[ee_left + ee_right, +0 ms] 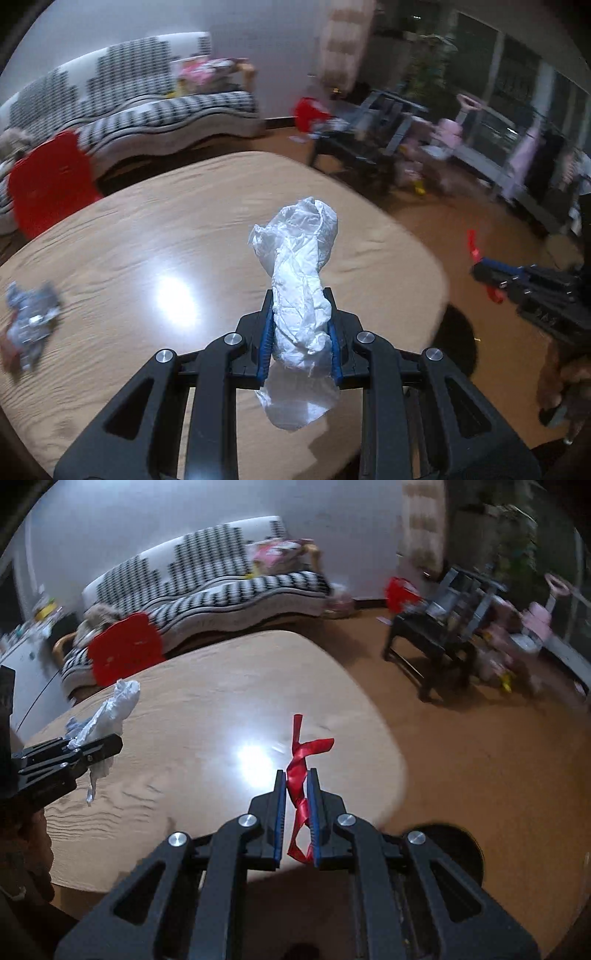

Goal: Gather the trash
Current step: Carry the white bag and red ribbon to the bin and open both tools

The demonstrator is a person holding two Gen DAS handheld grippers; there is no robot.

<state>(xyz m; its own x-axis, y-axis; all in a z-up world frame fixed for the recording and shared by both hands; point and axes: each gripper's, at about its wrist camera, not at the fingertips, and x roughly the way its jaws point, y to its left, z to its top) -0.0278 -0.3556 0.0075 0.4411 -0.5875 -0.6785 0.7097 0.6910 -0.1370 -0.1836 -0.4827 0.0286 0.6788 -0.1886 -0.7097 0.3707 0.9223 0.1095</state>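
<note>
Above the counter (147,229) — left tool (301,295) clamping crumpled white plastic (303,266); right tool (297,775), at three o'clock, pinching red ribbon (301,764).

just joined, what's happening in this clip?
A person with a gripper in each hand is clearing trash off a wooden table. The left gripper is shut on a crumpled white tissue, the right gripper on a red ribbon. Both are held above the table. One crumpled wrapper lies on the tabletop.
</note>
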